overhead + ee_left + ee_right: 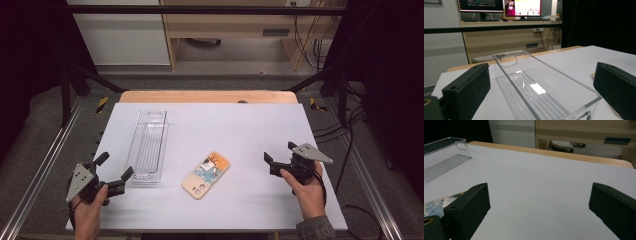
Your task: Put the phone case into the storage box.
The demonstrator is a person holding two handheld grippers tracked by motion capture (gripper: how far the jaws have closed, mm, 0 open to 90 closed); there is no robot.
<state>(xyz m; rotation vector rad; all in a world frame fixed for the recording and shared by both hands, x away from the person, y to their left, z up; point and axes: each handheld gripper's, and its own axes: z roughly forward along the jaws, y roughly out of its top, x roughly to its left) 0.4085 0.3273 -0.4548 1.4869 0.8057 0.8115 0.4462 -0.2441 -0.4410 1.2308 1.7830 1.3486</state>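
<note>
White sheeting covers the tabletop (240,125), with a wooden strip along its far edge and dark curtains to either side. Near the front left corner the left tongs (116,172) rest in a hand, jaws spread wide and holding nothing, pointing at the near end of a long clear plastic tray (148,145) that lies just beyond them and runs toward the far left corner. Near the right edge the right tongs (280,155) also stand wide and empty over bare sheeting. Between the two, close to the front edge and just right of the tray, lies a flat peach-coloured phone case with a blue and orange picture (206,175), touched by neither.
</note>
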